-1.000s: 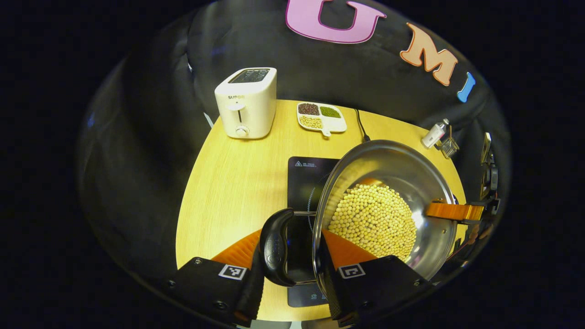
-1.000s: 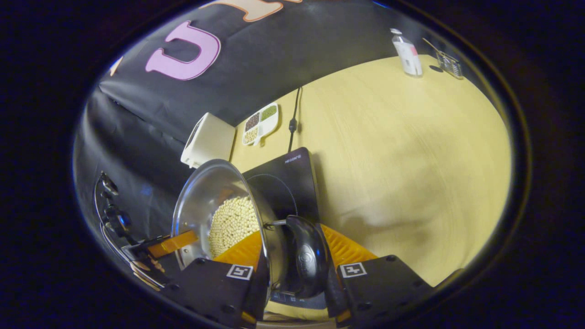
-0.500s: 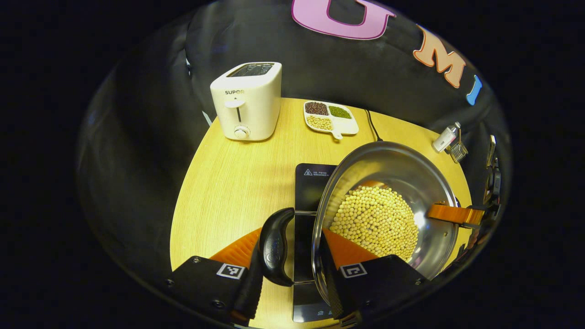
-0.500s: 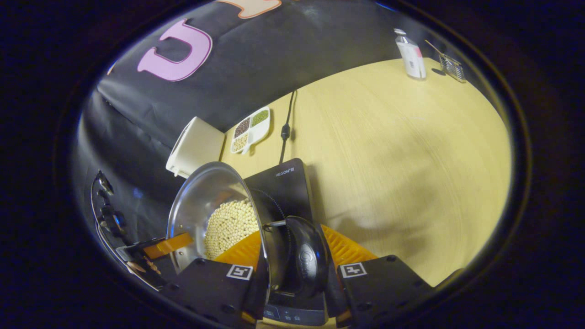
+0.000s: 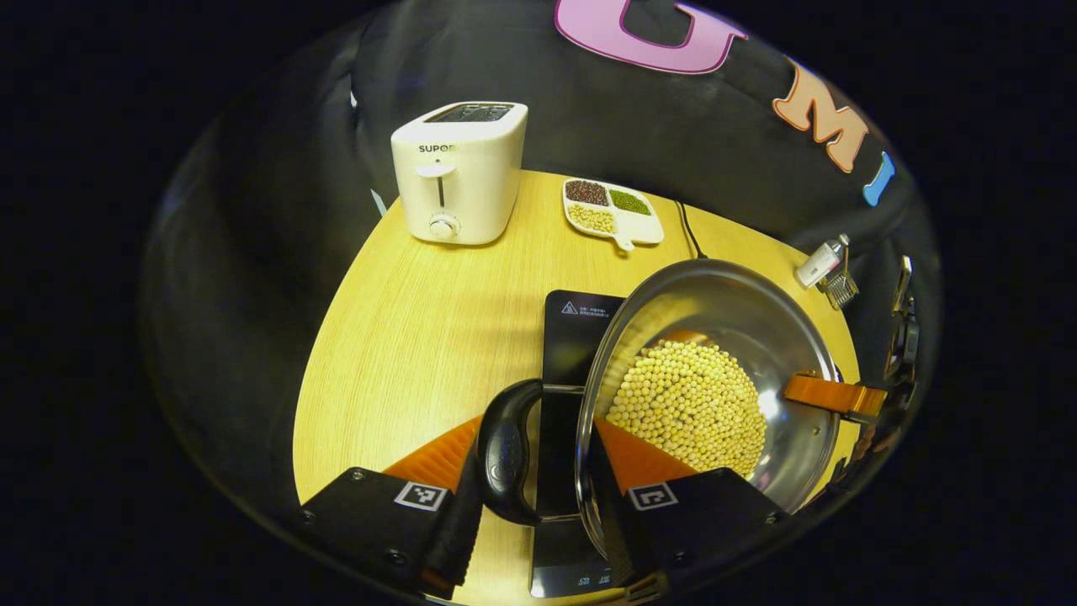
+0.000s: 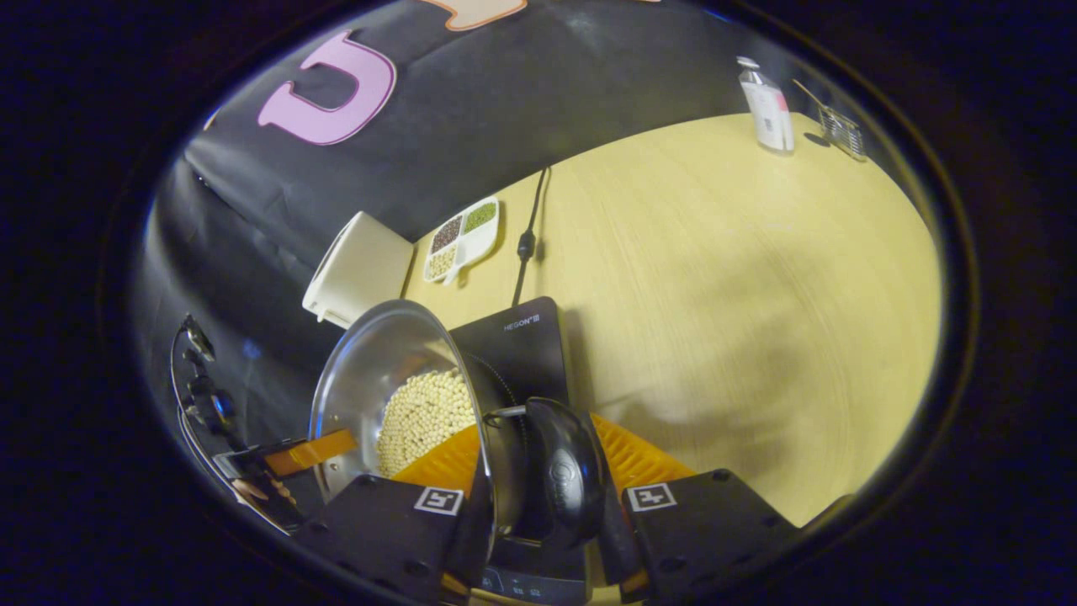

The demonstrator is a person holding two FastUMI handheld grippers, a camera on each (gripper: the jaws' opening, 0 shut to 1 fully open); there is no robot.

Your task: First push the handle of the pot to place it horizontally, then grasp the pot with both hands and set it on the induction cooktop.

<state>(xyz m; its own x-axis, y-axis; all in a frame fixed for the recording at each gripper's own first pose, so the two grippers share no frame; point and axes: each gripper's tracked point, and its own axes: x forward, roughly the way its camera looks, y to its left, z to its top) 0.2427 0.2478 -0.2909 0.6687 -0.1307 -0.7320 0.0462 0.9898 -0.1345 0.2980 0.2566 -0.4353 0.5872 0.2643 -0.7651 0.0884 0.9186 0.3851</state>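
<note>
I hold the pot point(image 5: 715, 337) of beans above the cooktop point(image 5: 572, 337), over the wooden table point(image 5: 421, 337). My left gripper point(image 5: 538, 454) clamps one black handle point(image 5: 503, 450) and rim; my right gripper point(image 6: 538, 459) clamps the other handle point(image 6: 565, 471).

Round pale wooden table point(image 5: 421, 320), black cloth wall point(image 5: 690, 143) behind it from 10 to 2 o'clock, dim booth, warm light on the tabletop
</note>
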